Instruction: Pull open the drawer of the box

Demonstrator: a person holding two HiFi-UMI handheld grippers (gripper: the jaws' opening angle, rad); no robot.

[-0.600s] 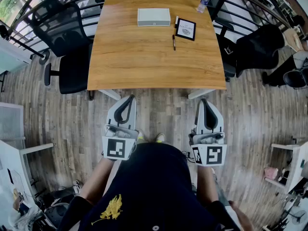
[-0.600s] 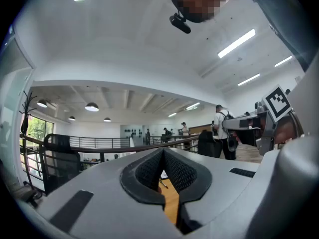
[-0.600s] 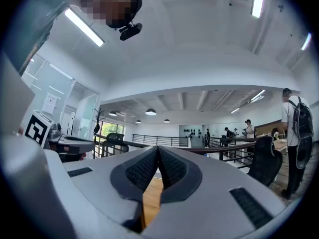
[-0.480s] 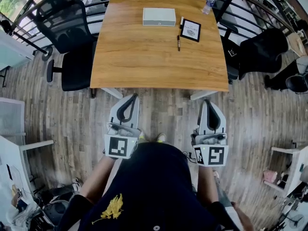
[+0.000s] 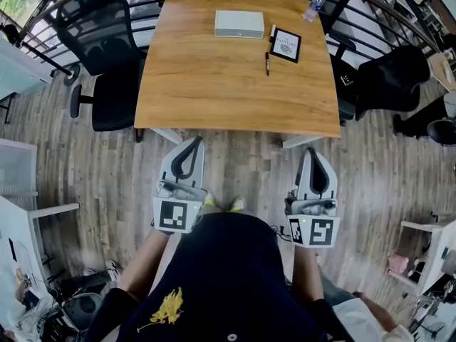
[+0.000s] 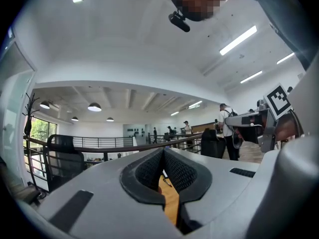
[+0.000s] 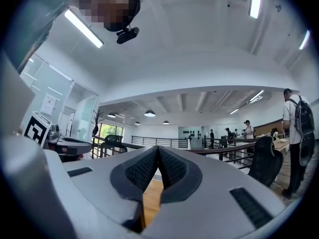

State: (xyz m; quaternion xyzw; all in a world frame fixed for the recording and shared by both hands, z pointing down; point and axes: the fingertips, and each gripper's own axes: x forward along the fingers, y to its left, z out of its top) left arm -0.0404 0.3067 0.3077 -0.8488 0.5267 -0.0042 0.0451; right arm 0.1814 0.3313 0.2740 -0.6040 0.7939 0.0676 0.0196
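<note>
The box [image 5: 239,23] has slid slightly right in the head view, at the far edge of the bench [image 5: 214,98]. Left gripper [image 5: 192,144] and right gripper [image 5: 314,153] hang well short, jaws pressed together, empty; step in and spread one pair for the drawer

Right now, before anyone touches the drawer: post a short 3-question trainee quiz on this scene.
1. True or false: the right gripper is touching the box.
2. Which item stands at the far right corner of the table in the head view? A) bottle B) mug C) laptop
3. Fill in: the jaws of the left gripper and of the right gripper are ____, with nothing between them.

Key: 1 false, both grippers are held short of the table's near edge; 2 A; 3 shut.
</note>
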